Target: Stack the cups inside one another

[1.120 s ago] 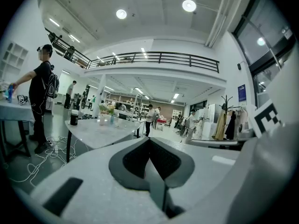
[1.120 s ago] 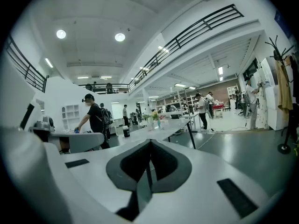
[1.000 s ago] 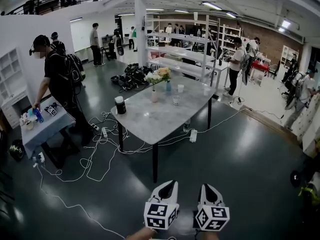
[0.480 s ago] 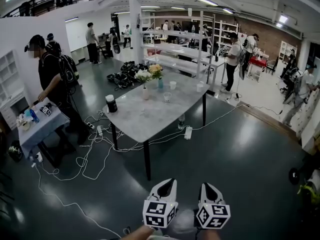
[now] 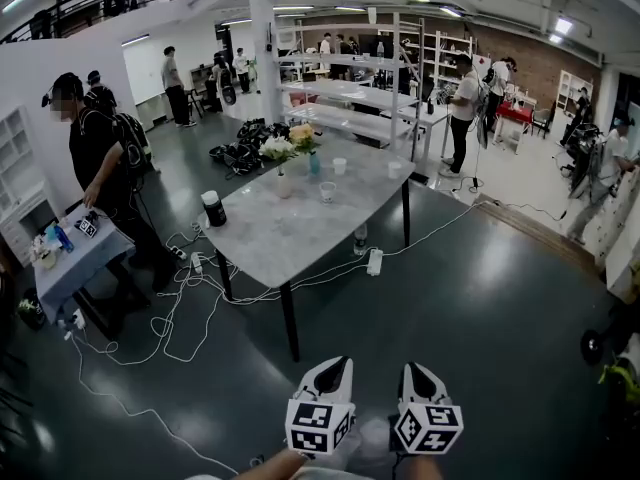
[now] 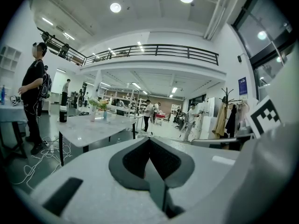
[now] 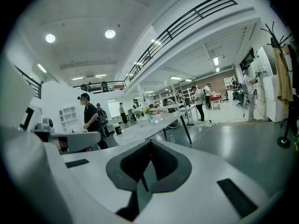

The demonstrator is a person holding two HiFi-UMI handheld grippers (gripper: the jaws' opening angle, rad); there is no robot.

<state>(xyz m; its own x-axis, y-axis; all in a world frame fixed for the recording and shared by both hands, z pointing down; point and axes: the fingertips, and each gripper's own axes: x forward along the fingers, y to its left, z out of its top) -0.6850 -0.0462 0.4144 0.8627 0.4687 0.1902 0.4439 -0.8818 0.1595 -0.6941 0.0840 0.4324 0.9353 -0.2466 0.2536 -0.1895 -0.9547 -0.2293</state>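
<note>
Cups, head view: three small pale ones, as far as I can count, stand apart from one another on the far half of the desk, near the flowers. None is nested yet. A black canister sits at the desk's left edge, away from them. The desk lies well ahead of me across open floor, with cables strewn round its legs. Left tongs and right tongs are side by side at the bottom of the view, both aimed toward the desk. Judgement: I carry them low and close to me because nothing is within reach; stacking has not begun.

Left gripper view: tongs pressed together, nothing between them. The desk sits off to the left, canister and flowers visible on it. The cups are too small to pick out here.

Right gripper view: tongs pressed together, likewise empty. The desk runs ahead near centre, flowers on top.

Judgement: both pairs are shut simply because there is nothing to pinch yet. Next I need to reach the desk, then spread one pair for the nearest cup. The cables are a trip risk on the way.
</note>
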